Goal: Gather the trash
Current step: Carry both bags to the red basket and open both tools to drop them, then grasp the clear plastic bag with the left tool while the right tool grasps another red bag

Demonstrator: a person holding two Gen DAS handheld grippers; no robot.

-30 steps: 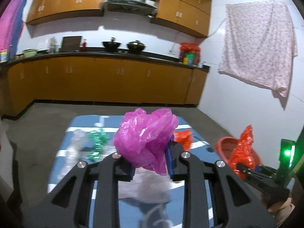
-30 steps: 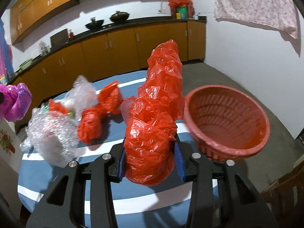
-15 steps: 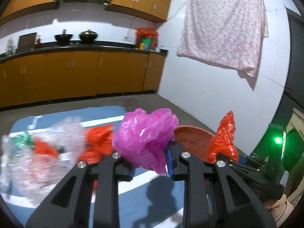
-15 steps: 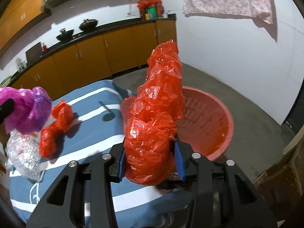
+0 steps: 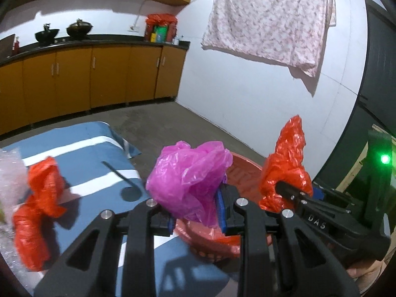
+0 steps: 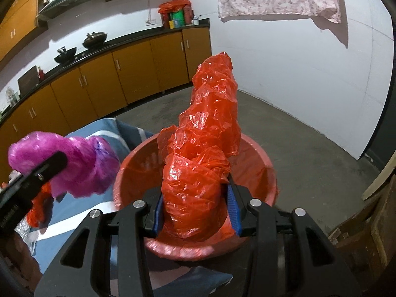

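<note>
My left gripper (image 5: 195, 210) is shut on a crumpled magenta plastic bag (image 5: 188, 180) and holds it at the near left rim of a red basket (image 5: 245, 168). My right gripper (image 6: 196, 210) is shut on a tall crumpled red plastic bag (image 6: 203, 148) and holds it over the inside of the red basket (image 6: 259, 163). The magenta bag (image 6: 69, 163) also shows at the left of the right wrist view, and the red bag (image 5: 284, 168) at the right of the left wrist view. More red bags (image 5: 37, 203) lie on the table.
The table has a blue cloth with white stripes (image 5: 81, 148). Clear bubble wrap (image 5: 10, 173) lies at its left. Orange kitchen cabinets (image 5: 99, 79) line the far wall. A floral cloth (image 5: 272, 19) hangs on the white wall. Bare concrete floor (image 6: 309, 143) lies beyond the basket.
Both grippers have swung right toward the basket with their bags. The red bag is now over the basket's inside and the magenta bag is at its rim.
</note>
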